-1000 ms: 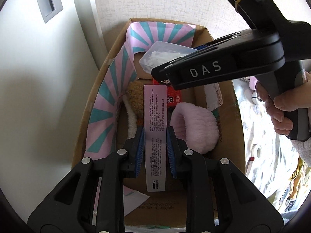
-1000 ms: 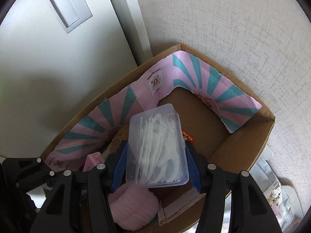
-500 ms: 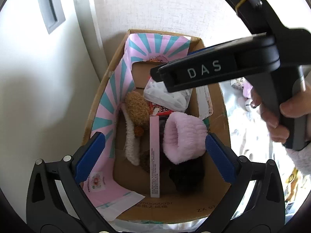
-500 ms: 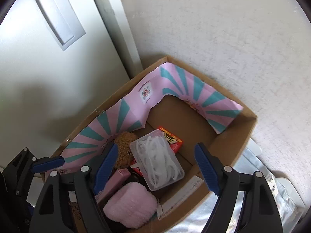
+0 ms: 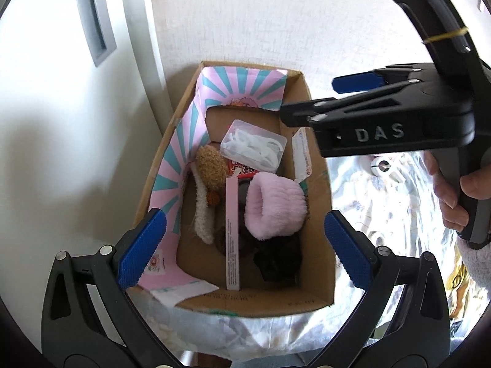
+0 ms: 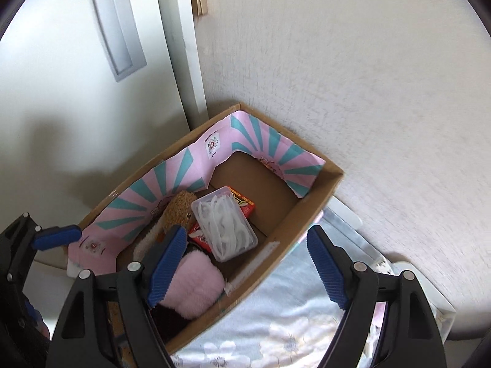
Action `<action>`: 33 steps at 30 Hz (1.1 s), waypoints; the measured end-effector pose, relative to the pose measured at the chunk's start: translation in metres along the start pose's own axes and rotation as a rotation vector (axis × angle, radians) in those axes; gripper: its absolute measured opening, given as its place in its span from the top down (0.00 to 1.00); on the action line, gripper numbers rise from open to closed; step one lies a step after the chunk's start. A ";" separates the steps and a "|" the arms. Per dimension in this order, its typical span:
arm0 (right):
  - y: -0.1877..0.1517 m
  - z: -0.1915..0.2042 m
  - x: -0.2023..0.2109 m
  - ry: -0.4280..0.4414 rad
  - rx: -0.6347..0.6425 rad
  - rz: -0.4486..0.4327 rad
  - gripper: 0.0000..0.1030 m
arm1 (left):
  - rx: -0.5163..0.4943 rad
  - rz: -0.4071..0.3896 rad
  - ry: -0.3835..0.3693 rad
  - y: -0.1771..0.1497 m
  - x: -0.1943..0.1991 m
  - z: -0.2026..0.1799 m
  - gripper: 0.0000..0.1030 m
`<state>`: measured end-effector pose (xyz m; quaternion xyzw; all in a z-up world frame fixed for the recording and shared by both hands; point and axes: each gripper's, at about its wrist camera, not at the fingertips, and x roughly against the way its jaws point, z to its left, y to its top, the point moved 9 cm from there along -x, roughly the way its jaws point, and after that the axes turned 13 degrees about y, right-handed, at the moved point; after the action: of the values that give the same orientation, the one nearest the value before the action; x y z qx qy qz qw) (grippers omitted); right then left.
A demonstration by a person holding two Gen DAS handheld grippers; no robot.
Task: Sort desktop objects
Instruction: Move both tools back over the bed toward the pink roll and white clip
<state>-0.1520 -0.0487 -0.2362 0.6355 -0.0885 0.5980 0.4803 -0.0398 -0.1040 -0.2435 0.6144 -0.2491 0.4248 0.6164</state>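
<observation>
A cardboard box (image 5: 319, 202) (image 6: 319, 205) stands against the wall. In it lie a clear plastic case of white floss picks (image 5: 253, 145) (image 6: 224, 225), a long pink carton (image 5: 232, 233), a pink fluffy band (image 5: 274, 210) (image 6: 191, 285), a brown plush toy (image 5: 211, 168) (image 6: 179, 207) and a red packet (image 5: 242, 170) (image 6: 245, 207). My left gripper (image 5: 242, 250) is open and empty above the box's near end. My right gripper (image 6: 247, 265) is open and empty above the box's right rim; it also shows in the left wrist view (image 5: 368, 122).
Pink and teal striped paper (image 5: 175, 165) (image 6: 190, 165) lines the box's left and far walls. A white door (image 5: 46, 107) stands to the left, a textured wall (image 6: 353, 76) behind. A floral cloth (image 6: 276, 322) and small white items (image 5: 383, 165) lie right of the box.
Both grippers opened and pulled back up from the box. The pink carton left my left gripper and the floss pick case left my right gripper; both now lie in the box.
</observation>
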 end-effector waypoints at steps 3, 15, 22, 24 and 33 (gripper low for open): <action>-0.006 0.002 0.016 -0.009 -0.005 -0.031 0.25 | -0.003 -0.017 0.003 0.001 0.014 -0.004 0.00; -0.046 -0.013 0.090 -0.089 -0.063 -0.133 0.25 | -0.017 -0.063 -0.045 0.000 0.057 -0.032 0.00; -0.083 -0.046 0.132 -0.178 -0.115 -0.172 0.25 | -0.055 -0.105 -0.084 0.007 0.070 -0.063 0.00; -0.093 -0.056 0.143 -0.199 -0.140 -0.182 0.25 | -0.064 -0.114 -0.095 0.011 0.075 -0.072 0.00; -0.129 -0.097 0.189 -0.256 -0.219 -0.242 0.24 | -0.135 -0.156 -0.113 0.028 0.085 -0.104 0.00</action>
<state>-0.0784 0.1758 -0.1582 0.6561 -0.1364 0.4373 0.5997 -0.0417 0.0122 -0.1703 0.6122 -0.2628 0.3223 0.6725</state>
